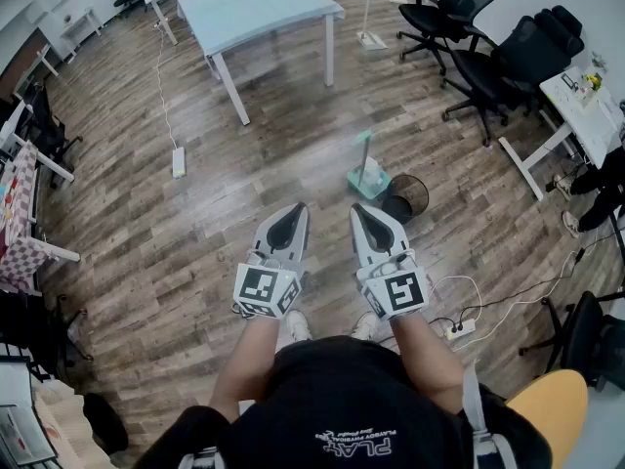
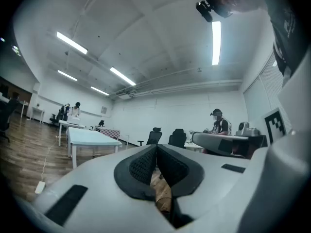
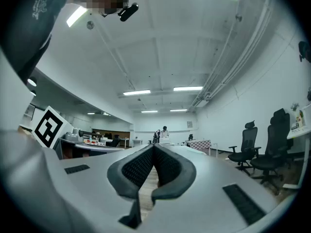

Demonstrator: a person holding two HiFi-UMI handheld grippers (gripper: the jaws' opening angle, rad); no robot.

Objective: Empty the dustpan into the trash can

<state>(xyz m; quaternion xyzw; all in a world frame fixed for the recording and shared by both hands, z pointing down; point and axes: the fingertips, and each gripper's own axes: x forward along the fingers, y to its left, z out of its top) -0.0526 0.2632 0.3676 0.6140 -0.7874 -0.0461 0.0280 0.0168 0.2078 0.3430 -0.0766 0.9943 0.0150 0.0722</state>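
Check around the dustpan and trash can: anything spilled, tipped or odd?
Nothing stands out. The dustpan stands upright beside the trash can, also upright, and no spill shows on the floor around them.

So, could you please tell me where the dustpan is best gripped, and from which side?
Probably by the handle, near its top: it stands upright over the dustpan on the floor and looks thin enough for the jaws. Come in from the near-left side, since the trash can sits close on its right.
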